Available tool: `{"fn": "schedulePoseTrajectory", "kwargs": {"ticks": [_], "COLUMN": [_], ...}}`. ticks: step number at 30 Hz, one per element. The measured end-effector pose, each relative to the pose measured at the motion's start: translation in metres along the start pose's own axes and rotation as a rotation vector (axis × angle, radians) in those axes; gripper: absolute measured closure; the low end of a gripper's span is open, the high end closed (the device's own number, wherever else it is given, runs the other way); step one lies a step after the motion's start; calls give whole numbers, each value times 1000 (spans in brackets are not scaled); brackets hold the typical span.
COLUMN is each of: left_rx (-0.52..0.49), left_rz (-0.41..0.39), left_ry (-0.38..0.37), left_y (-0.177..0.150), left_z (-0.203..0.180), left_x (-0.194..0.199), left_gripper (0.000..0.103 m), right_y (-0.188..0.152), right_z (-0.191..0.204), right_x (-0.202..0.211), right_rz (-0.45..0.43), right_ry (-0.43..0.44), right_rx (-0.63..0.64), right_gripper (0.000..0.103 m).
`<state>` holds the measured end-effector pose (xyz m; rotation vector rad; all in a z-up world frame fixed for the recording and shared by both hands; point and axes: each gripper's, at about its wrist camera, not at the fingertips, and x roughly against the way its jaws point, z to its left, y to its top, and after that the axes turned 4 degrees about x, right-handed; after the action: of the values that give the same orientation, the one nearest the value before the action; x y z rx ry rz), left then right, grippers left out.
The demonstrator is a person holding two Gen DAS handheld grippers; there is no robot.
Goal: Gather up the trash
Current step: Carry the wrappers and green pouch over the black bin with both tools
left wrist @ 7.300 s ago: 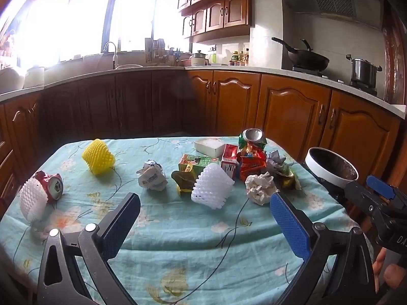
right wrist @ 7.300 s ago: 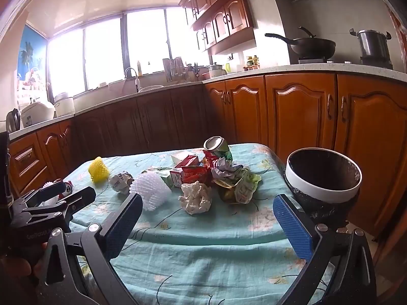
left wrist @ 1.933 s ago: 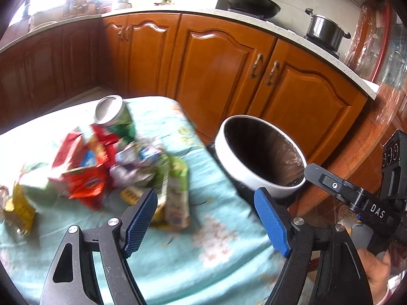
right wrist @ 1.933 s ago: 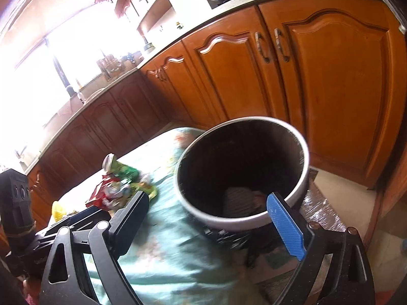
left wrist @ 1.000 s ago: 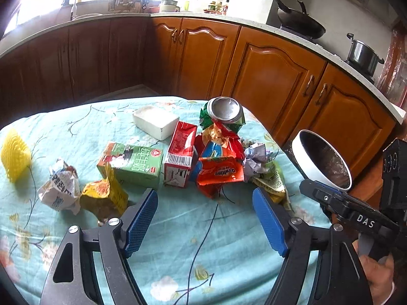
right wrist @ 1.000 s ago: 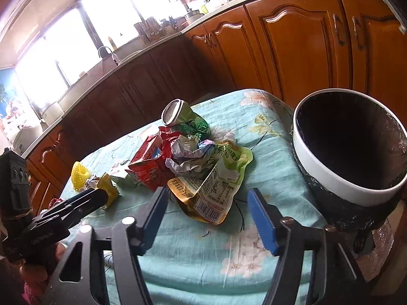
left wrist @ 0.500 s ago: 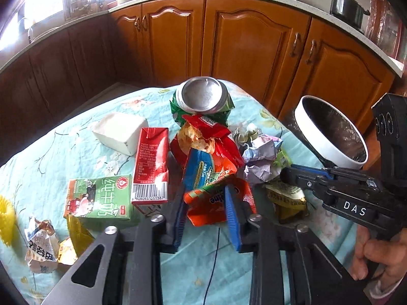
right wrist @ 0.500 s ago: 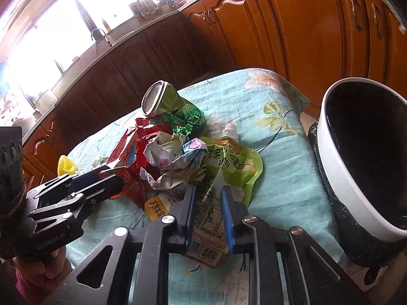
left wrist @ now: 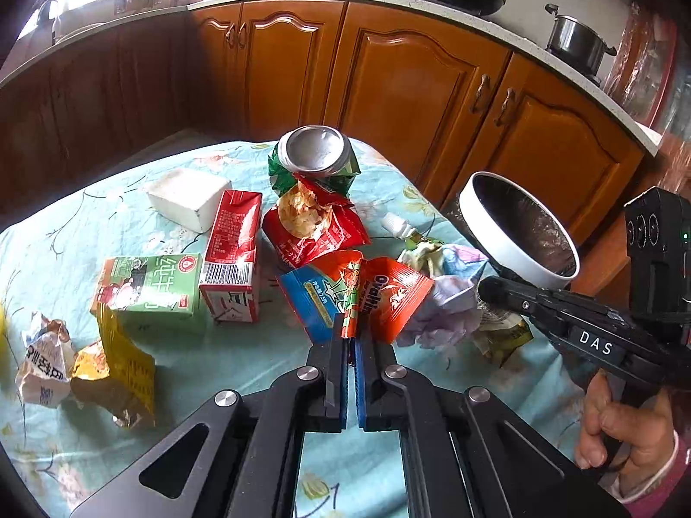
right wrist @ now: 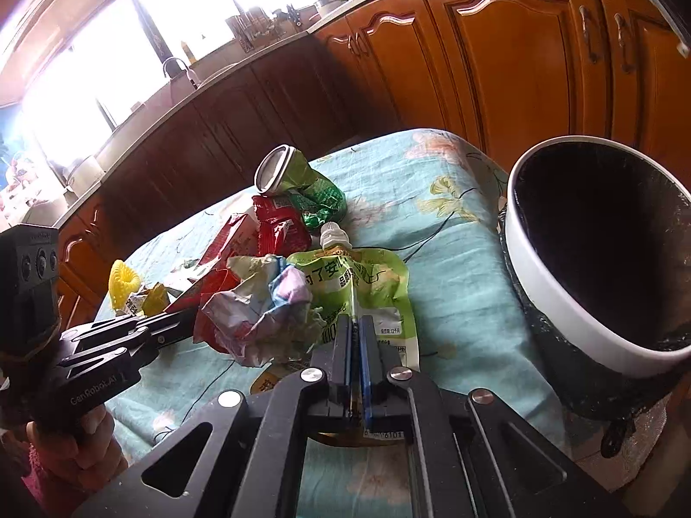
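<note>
My left gripper (left wrist: 350, 333) is shut on the edge of an orange and blue Ovaltine wrapper (left wrist: 380, 293) at the front of the trash pile on the table. My right gripper (right wrist: 354, 323) is shut on a green spouted drink pouch (right wrist: 367, 285) lying next to a crumpled pastel wrapper (right wrist: 267, 302). The right gripper also shows at the right of the left wrist view (left wrist: 488, 287). The white-rimmed trash bin (right wrist: 561, 302) with a black liner stands open at the table's right edge, also in the left wrist view (left wrist: 509, 254).
Behind lie a crushed green can (left wrist: 315, 159), a red snack bag (left wrist: 315, 228), a red carton (left wrist: 231, 254), a green carton (left wrist: 147, 289), a white box (left wrist: 185, 198) and crumpled yellow wrappers (left wrist: 116, 367). Wooden cabinets (left wrist: 410, 77) stand beyond the table.
Both grippers have closed from partly open to shut, the left on the Ovaltine wrapper and the right on the green pouch. Both moved slightly closer to the pile.
</note>
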<state>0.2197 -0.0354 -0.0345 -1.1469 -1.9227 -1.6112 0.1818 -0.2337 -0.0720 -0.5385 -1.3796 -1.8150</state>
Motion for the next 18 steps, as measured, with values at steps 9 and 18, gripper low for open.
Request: {"fn": "schedulePoseTrajectory", "kwargs": {"ticks": [9,18], "left_rx": [16,-29], "left_rz": [-65,-63], "left_ry": [-49,-89], "left_y": [-6,-1], "left_z": [-13,-46], "left_x": [41,45], "left_gripper": [102,102], "right_y": [-8,-12], "right_z": [-7,-30], "right_x": [40,75], "right_rz": [-70,-122], "right_ry": [-22,-48], "right_rx": [-4,-36], "right_gripper": [100,100]}}
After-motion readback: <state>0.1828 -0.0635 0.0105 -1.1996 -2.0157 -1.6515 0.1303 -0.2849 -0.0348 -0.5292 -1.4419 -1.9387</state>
